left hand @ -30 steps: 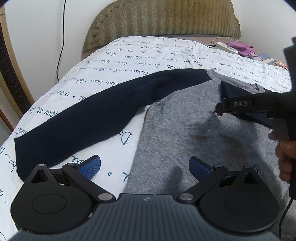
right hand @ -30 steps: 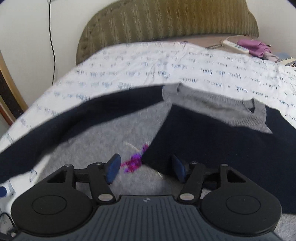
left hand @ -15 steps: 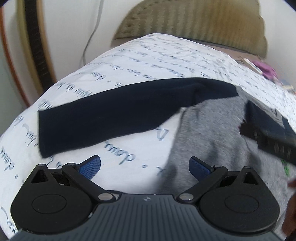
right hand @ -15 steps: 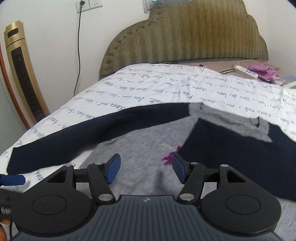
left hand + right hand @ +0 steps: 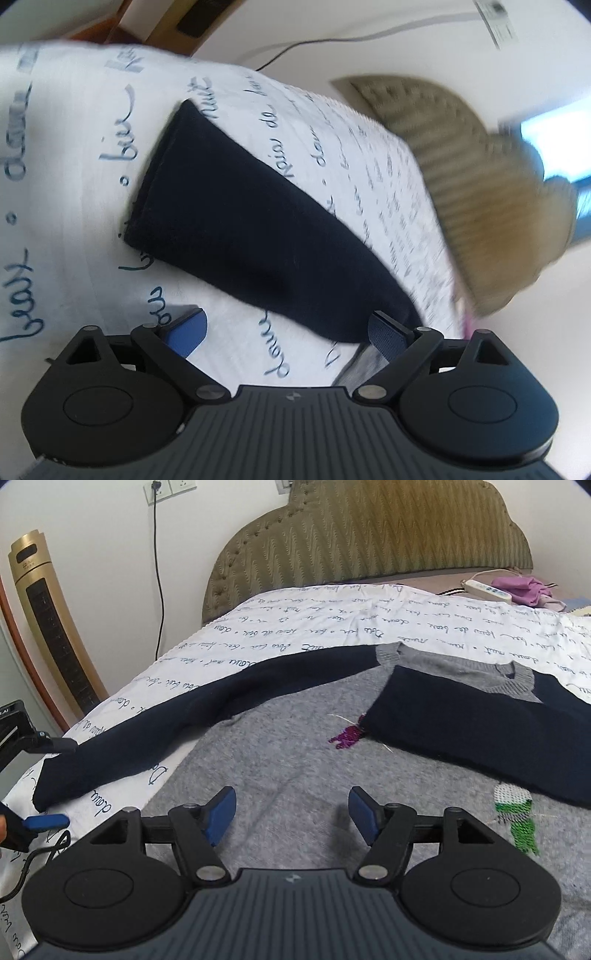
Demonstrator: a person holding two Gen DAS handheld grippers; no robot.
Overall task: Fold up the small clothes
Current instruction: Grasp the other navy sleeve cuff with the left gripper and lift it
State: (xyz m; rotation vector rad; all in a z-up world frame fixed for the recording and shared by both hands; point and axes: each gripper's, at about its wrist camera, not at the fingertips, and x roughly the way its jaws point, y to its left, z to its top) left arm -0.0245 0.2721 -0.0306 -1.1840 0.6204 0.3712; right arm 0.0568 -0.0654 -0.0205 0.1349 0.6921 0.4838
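So we've got our left gripper [image 5: 286, 330] spread wide by the navy sleeve [image 5: 255, 236], jaws just narrowing a bit, nothing pinched. Right gripper [image 5: 291, 814] hangs over the grey sweater [image 5: 303, 760], jaws just widening, empty.

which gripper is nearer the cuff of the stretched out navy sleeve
Left. The left gripper brackets the cuff at the bed's edge; the right gripper hovers over the grey sweater body.

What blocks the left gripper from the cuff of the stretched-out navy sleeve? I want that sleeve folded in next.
Nothing visible does. The left gripper, jaws apart and empty, faces the navy sleeve, whose cuff lies flat on bare printed bedsheet. From the right wrist view, the sleeve's path onto the grey sweater body is also clear.
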